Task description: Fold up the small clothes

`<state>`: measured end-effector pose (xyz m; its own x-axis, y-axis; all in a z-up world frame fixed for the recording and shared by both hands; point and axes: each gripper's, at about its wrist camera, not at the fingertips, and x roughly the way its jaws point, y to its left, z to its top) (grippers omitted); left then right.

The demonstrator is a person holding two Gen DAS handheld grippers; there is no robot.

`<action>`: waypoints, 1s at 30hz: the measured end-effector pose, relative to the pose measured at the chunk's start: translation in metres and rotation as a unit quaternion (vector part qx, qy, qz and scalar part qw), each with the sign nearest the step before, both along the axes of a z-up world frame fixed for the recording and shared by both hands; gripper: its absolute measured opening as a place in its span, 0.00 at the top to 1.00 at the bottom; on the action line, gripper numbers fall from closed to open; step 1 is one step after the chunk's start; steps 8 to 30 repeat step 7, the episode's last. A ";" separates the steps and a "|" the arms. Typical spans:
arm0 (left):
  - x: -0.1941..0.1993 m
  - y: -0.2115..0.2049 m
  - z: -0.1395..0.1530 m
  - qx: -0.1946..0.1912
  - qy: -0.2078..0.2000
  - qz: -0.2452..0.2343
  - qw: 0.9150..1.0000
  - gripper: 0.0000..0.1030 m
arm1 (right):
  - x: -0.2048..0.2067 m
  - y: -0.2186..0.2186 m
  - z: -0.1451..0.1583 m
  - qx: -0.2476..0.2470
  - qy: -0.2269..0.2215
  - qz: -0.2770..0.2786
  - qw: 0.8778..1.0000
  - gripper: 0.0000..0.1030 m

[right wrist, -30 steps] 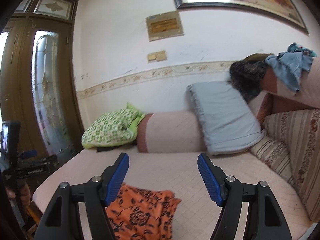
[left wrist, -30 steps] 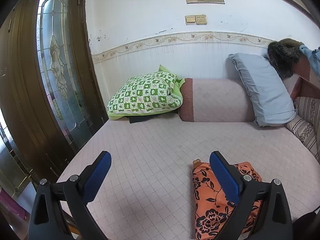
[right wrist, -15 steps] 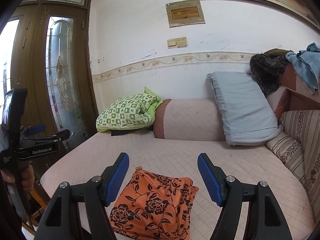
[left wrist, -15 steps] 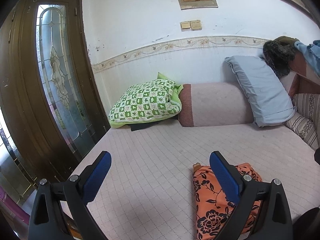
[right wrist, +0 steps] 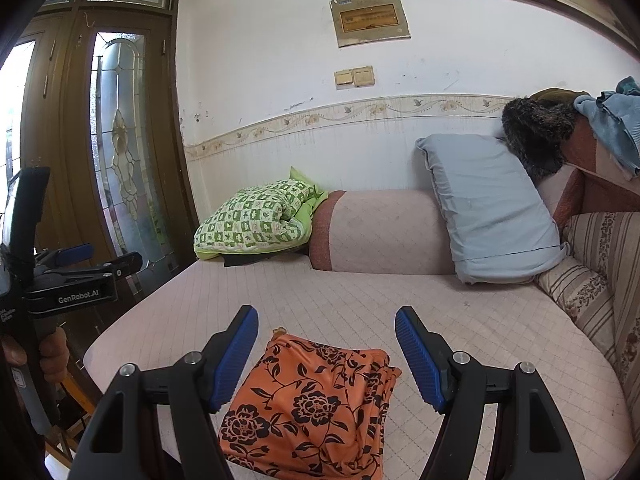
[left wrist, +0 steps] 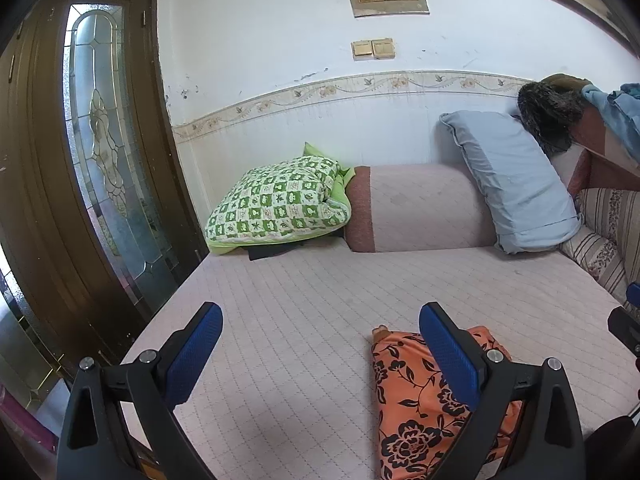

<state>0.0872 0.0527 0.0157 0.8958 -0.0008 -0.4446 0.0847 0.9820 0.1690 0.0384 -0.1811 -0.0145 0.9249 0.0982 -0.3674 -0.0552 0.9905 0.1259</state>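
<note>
An orange garment with a black flower print point(right wrist: 316, 404) lies folded into a rough square near the front edge of the pink quilted bed point(right wrist: 360, 304). My right gripper point(right wrist: 326, 354) hovers just above it, open, nothing between its blue pads. In the left wrist view the same orange garment point(left wrist: 416, 404) lies low on the right, partly behind the right finger. My left gripper point(left wrist: 320, 354) stands open over bare bed point(left wrist: 304, 304), to the left of the cloth. The left gripper's body point(right wrist: 76, 276) also shows at the far left of the right wrist view, held by a hand point(right wrist: 48, 354).
At the back lie a green checked pillow point(right wrist: 256, 220), a pink bolster point(right wrist: 380, 232) and a grey-blue pillow point(right wrist: 488, 204). A striped cushion point(right wrist: 592, 272), a dark furry item point(right wrist: 536, 132) and blue cloth point(right wrist: 612, 124) sit right. A glazed wooden door point(left wrist: 100, 152) stands left.
The right gripper's view tipped downward and shifted, so the orange garment now lies centred between its fingers. The left gripper has barely moved. Both stay open.
</note>
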 end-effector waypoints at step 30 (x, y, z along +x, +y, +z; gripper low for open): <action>0.010 -0.001 -0.006 -0.016 0.007 -0.012 1.000 0.04 | 0.012 -0.001 -0.005 0.005 0.010 0.002 1.000 0.28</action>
